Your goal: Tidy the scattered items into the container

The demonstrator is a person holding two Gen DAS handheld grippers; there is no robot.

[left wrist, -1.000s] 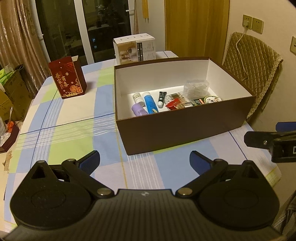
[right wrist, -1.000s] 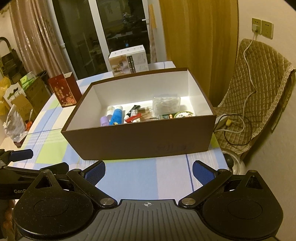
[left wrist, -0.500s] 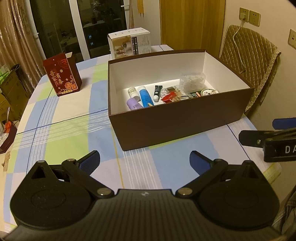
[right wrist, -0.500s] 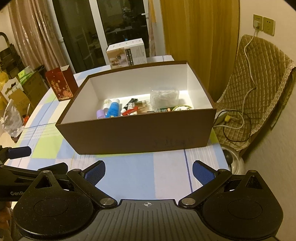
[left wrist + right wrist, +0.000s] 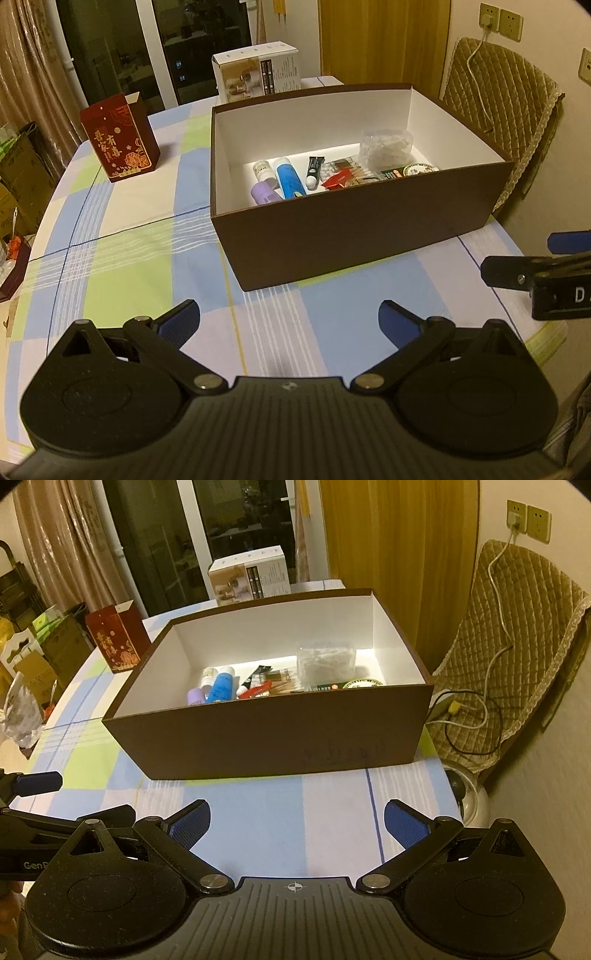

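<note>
Brown cardboard box (image 5: 362, 221), at 12 o'clock, holds blue tube (image 5: 290, 178), purple bottle (image 5: 263, 193) and other small items; left gripper (image 5: 288, 321) and right gripper (image 5: 297, 821), both spread and empty, have backed off slightly, suggesting tidying is finished.

Both wrist views face the brown box (image 5: 362, 236) — left one angled rightward
</note>
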